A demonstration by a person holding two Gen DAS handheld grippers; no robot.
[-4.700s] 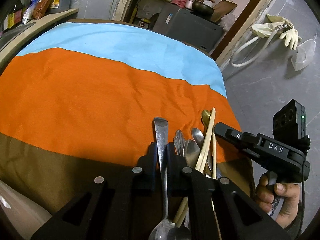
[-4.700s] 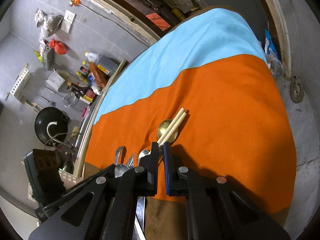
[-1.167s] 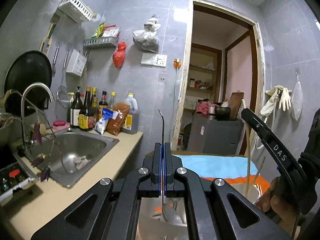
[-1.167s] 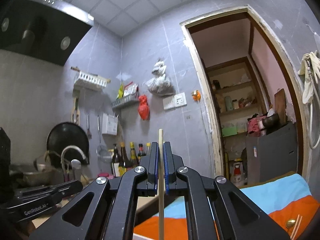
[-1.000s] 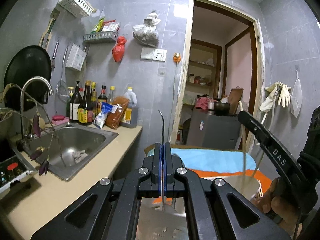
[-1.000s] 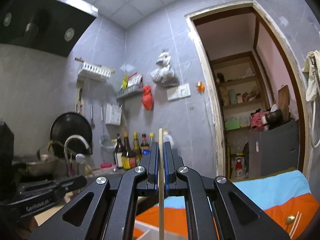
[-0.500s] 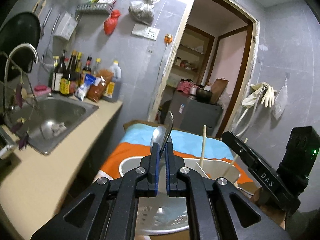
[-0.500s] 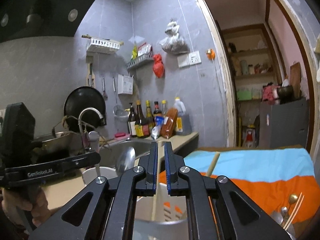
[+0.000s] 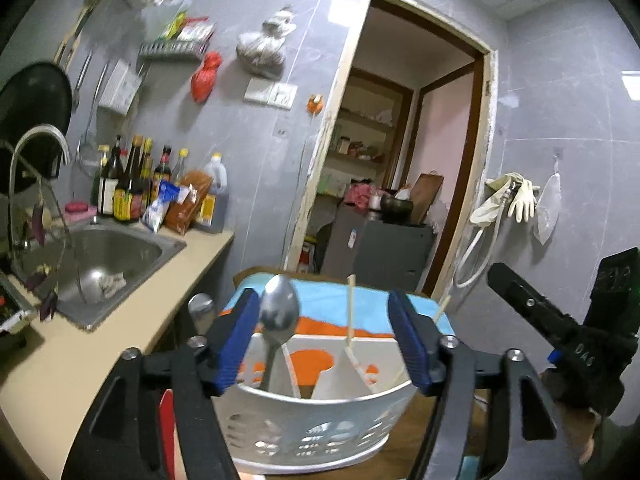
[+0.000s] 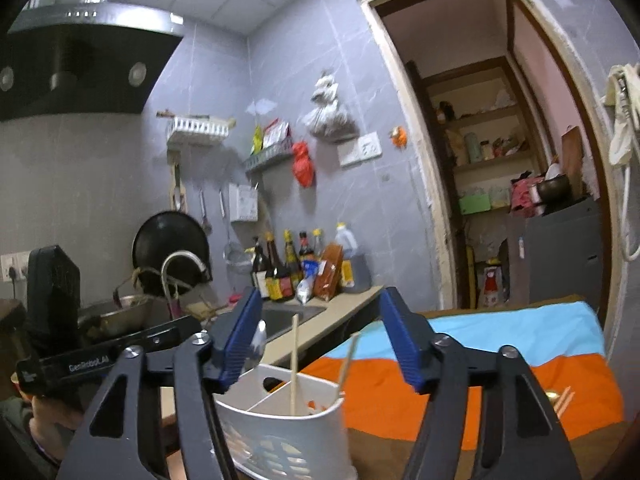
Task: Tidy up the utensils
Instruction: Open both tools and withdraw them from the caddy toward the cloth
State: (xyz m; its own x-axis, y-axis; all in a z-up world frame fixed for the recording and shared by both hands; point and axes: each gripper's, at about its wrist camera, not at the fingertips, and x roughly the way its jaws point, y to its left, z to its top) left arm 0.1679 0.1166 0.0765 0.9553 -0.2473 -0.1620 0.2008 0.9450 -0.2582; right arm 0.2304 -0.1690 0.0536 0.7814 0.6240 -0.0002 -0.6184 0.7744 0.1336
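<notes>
White caddy on a striped cloth, grey-tiled kitchen

The caddy [image 9: 320,436] is white with a perforated wall; in it stand a silver spoon [image 9: 279,314] and pale wooden chopsticks [image 9: 350,312]. Behind the caddy the cloth [image 10: 480,364] runs in bands of sky blue, orange and brown. Each hand-held gripper [image 9: 322,340] [image 10: 320,340] is black with blue pads. Left of the caddy, the bench [image 9: 80,344] is beige, and a red bag [image 9: 205,76] hangs on the grey wall above.

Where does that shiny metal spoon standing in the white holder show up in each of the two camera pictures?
Left wrist view: the shiny metal spoon stands left of centre, bowl up, in the left compartment of the white plastic holder.
Right wrist view: only a sliver of it shows, beside the left blue pad.
Shared landmark: the red bag hanging on the wall.
</notes>
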